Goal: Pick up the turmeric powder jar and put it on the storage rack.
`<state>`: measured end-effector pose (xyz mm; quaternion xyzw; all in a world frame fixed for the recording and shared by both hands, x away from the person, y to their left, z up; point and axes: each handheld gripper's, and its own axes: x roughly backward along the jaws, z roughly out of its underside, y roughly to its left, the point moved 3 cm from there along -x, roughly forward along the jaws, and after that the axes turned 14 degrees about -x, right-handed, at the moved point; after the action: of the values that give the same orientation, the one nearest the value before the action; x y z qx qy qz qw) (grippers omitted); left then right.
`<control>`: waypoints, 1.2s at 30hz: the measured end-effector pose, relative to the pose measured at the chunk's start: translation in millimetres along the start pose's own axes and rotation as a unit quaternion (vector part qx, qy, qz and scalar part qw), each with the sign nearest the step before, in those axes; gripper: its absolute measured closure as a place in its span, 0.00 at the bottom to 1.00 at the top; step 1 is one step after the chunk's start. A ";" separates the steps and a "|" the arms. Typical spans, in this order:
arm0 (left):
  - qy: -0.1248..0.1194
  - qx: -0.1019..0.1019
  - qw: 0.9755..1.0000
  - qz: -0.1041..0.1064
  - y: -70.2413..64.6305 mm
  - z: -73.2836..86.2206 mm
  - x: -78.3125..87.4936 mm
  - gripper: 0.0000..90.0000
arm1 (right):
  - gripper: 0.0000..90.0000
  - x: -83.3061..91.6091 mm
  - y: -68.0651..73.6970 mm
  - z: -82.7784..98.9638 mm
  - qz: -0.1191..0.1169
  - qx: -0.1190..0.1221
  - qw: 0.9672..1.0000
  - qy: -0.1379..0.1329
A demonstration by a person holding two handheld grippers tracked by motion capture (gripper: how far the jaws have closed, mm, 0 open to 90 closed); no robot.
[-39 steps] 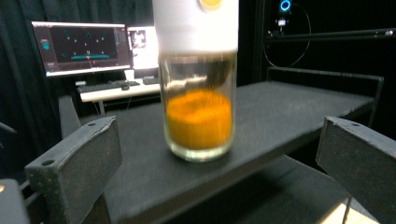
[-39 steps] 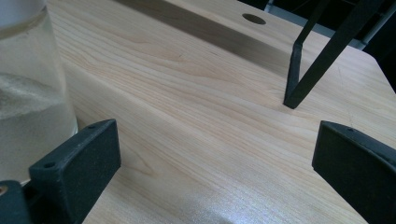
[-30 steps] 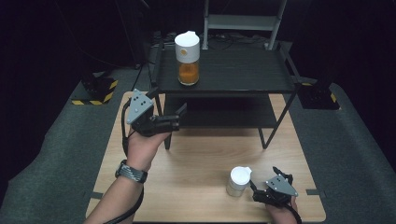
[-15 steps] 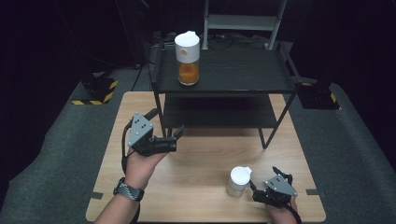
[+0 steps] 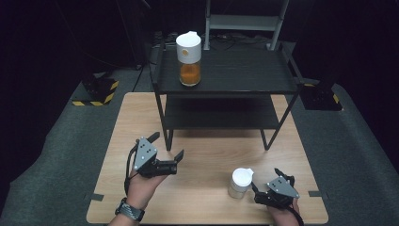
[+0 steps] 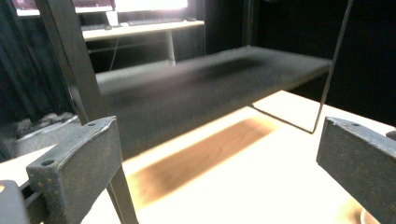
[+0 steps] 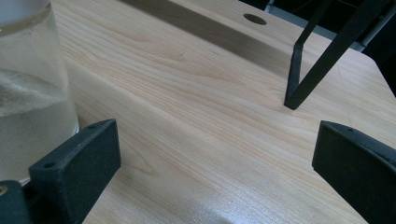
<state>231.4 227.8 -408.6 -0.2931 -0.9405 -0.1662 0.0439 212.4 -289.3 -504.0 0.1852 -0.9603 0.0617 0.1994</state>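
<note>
Right claw (image 5: pixel 266 182), jaws spread wide and holding nothing, rests low at the near right of the wooden desk (image 5: pixel 211 155), just beside a white-lidded jar (image 5: pixel 240 182) of pale powder that stands upright at its left jaw. Left claw (image 5: pixel 167 151), also wide open and empty, hovers over the desk's near left, pointing toward a black two-tier shelf (image 5: pixel 226 77). On the shelf's top stands a second white-lidded jar (image 5: pixel 188 59) with orange contents.

white-lidded orange jar (image 5: pixel 189 60), black shelf (image 5: pixel 235 75), pale wood table (image 5: pixel 207 188)
</note>
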 end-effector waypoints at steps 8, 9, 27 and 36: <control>0.042 0.006 0.999 0.004 -8.6 42.1 2.4 0.00 | 0.01 0.0 -0.1 0.0 0.000 -0.001 1.000 0.000; 0.048 0.009 0.999 0.004 -9.2 48.4 3.4 0.00 | 0.01 0.0 0.1 0.0 0.000 0.000 1.000 0.000; 0.135 0.009 0.991 0.004 -16.5 95.0 12.4 0.00 | 0.00 0.0 1.2 0.1 0.003 0.001 1.000 0.000; 0.168 -0.036 0.985 -0.007 -20.8 89.5 14.4 0.00 | 0.00 -0.1 2.6 0.1 0.006 0.002 1.000 0.000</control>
<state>209.1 249.7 -496.2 -0.2558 -0.9150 -0.2476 0.1898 211.5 -286.9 -504.3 0.1798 -0.9612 0.0652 0.1988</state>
